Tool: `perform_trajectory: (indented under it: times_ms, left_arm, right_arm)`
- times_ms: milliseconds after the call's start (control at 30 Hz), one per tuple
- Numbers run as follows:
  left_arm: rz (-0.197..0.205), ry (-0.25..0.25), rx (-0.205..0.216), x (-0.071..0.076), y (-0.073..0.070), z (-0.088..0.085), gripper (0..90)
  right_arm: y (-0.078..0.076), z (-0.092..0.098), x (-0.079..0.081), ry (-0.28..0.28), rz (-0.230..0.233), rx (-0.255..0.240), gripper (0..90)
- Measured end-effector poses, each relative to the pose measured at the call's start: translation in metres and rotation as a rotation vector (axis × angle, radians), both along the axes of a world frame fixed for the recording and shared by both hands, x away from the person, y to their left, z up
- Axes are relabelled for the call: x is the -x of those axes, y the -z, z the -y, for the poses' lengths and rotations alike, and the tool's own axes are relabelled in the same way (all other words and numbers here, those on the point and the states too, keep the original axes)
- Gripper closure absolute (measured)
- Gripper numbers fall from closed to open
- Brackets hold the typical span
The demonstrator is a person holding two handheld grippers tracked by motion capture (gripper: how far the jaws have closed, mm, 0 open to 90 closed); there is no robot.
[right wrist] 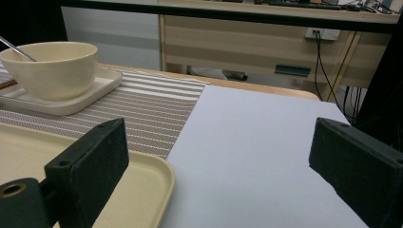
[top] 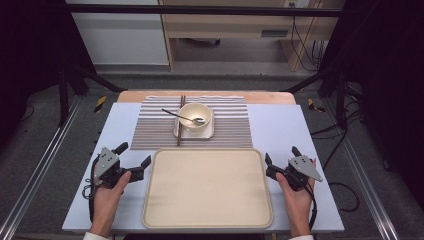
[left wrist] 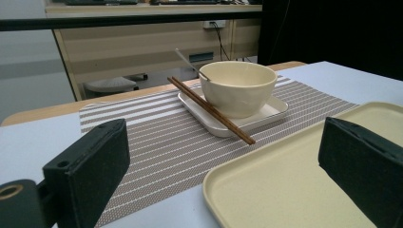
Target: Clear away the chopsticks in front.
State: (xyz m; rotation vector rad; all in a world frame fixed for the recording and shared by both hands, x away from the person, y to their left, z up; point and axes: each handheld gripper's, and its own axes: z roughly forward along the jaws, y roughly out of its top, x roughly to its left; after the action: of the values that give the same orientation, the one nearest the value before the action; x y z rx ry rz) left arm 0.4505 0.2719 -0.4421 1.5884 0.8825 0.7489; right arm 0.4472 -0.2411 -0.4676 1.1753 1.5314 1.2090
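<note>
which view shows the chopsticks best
The left gripper view: the chopsticks run close and sharp, leaning on the edge of the square plate beside the bowl. The high view shows them from above as a thin dark line, left of the bowl. The right gripper view catches just a brown tip at its left edge.

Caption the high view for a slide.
Two open grippers, left and right, flank an empty tray; bowl with spoon waits behind.

A large, empty cream tray with rounded corners is lying flat at the table's near edge, centred.
</note>
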Motion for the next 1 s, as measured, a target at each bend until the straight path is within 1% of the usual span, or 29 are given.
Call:
perform_trajectory:
  times_ms: [33,67,167,233,300,333,400,500,567,633,667,700,733,767,800,833,900,967,1000]
  left_arm:
    - [-0.003,0.006,-0.005,-0.001,-0.002,0.002,3.2]
    - [0.004,0.011,-0.017,-0.002,-0.004,0.005,3.1]
    - [0.001,0.021,-0.025,-0.008,-0.009,0.011,3.3]
    - [-0.008,0.026,-0.032,-0.015,-0.015,0.015,3.4]
    - [-0.019,0.033,-0.033,-0.021,-0.02,0.019,4.0]
    - [-0.024,0.037,-0.042,-0.024,-0.022,0.021,4.2]
    - [-0.04,0.051,-0.067,-0.029,-0.026,0.025,4.3]
    - [-0.061,0.066,-0.087,-0.035,-0.032,0.029,4.3]
    - [-0.077,0.071,-0.084,-0.04,-0.035,0.031,4.7]
    - [-0.092,0.075,-0.099,-0.046,-0.037,0.034,4.9]
    - [-0.092,0.075,-0.099,-0.046,-0.037,0.034,5.1]
    - [-0.106,0.078,-0.112,-0.053,-0.039,0.037,5.4]
    - [-0.115,0.079,-0.11,-0.055,-0.04,0.039,5.4]
    - [-0.115,0.079,-0.11,-0.055,-0.04,0.039,5.4]
    - [-0.137,0.077,-0.122,-0.06,-0.041,0.042,5.5]
    - [-0.151,0.074,-0.131,-0.062,-0.042,0.044,5.7]
    - [-0.166,0.077,-0.136,-0.067,-0.043,0.046,6.6]
    - [-0.182,0.071,-0.162,-0.072,-0.044,0.049,7.0]
    - [-0.193,0.079,-0.16,-0.074,-0.045,0.051,7.4]
  right_arm:
    - [0.0,0.0,0.0,0.0,-0.002,0.001,6.0]
    - [0.0,0.0,0.0,0.001,-0.003,0.003,6.0]
    - [0.0,0.0,-0.001,0.0,-0.002,0.004,6.0]
    - [0.001,0.001,0.0,0.005,-0.01,0.005,6.0]
    - [0.0,0.0,0.0,0.007,-0.004,0.002,6.1]
    - [0.0,0.0,0.0,0.007,0.0,0.005,6.1]
    - [0.0,0.0,0.0,0.007,-0.001,0.008,6.0]
    - [0.001,-0.002,-0.001,0.008,-0.01,0.005,6.1]
    - [0.001,-0.003,-0.001,0.007,-0.013,0.008,6.1]
    - [0.001,-0.003,-0.001,0.008,-0.006,0.007,6.2]
    - [0.001,-0.003,-0.001,0.008,-0.006,0.007,6.2]
    - [-0.001,-0.003,0.001,0.008,-0.005,0.004,6.2]
    - [-0.002,-0.003,0.002,0.01,-0.004,0.004,6.2]
    - [-0.002,-0.003,0.003,0.01,0.003,0.009,6.2]
    - [-0.002,-0.003,0.004,0.009,-0.003,0.01,6.2]
    - [-0.001,-0.003,0.005,0.011,-0.005,0.014,6.2]
    - [0.0,-0.003,0.005,0.015,-0.009,0.016,6.4]
    - [0.001,-0.002,0.004,0.017,-0.013,0.019,6.5]
    - [0.001,-0.002,0.003,0.019,-0.019,0.02,6.6]
